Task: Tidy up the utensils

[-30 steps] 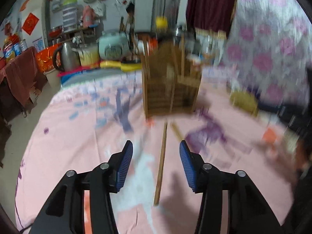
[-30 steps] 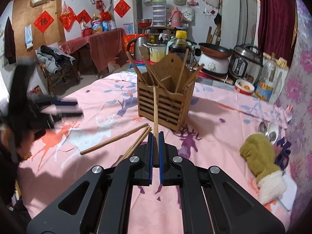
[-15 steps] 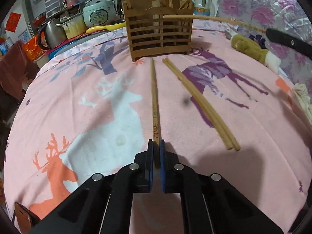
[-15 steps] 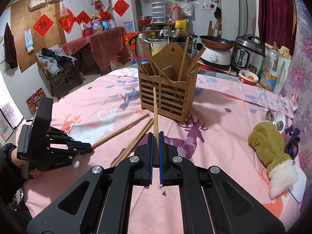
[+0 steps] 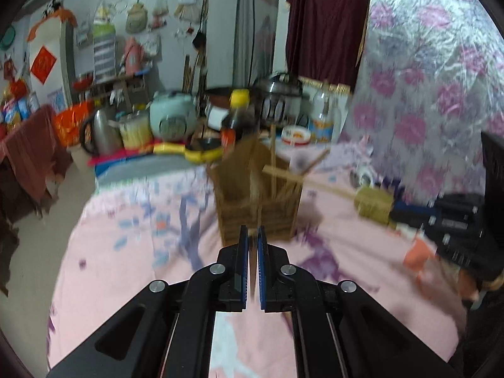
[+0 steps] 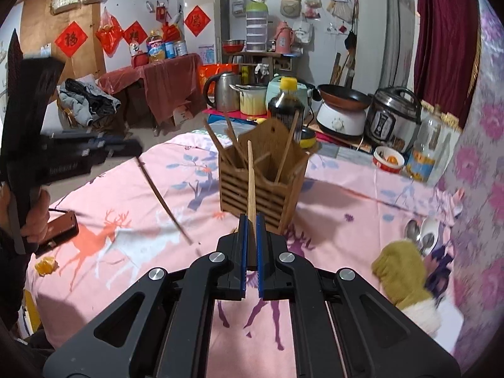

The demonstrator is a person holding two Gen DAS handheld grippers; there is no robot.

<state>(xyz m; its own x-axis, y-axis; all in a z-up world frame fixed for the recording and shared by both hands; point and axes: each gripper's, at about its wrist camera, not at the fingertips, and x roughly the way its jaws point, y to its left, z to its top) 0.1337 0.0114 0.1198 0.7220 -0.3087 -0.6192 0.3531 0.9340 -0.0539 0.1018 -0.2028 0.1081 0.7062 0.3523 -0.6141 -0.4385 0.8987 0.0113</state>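
A slatted wooden utensil holder (image 6: 263, 176) stands mid-table with several chopsticks in it; it also shows, blurred, in the left wrist view (image 5: 258, 201). My right gripper (image 6: 251, 230) is shut on a chopstick (image 6: 251, 186) that points up toward the holder. My left gripper (image 5: 251, 239) is shut on another chopstick (image 5: 256, 201), lifted off the cloth. In the right wrist view the left gripper (image 6: 126, 149) is at the left, its chopstick (image 6: 163, 203) hanging down toward the table. The right gripper (image 5: 441, 217) appears at the right of the left wrist view.
A pink deer-print cloth (image 6: 126, 220) covers the table. A yellow mitt (image 6: 406, 277) and spoons (image 6: 422, 236) lie at the right. A dark phone-like object (image 6: 60, 230) and orange peel (image 6: 45, 266) lie at the left edge. A soy bottle (image 6: 285, 104), pots and cookers stand behind.
My left gripper closed on a chopstick lying on the cloth and has lifted it off the table toward the holder. My right gripper still holds its chopstick, raised slightly higher.
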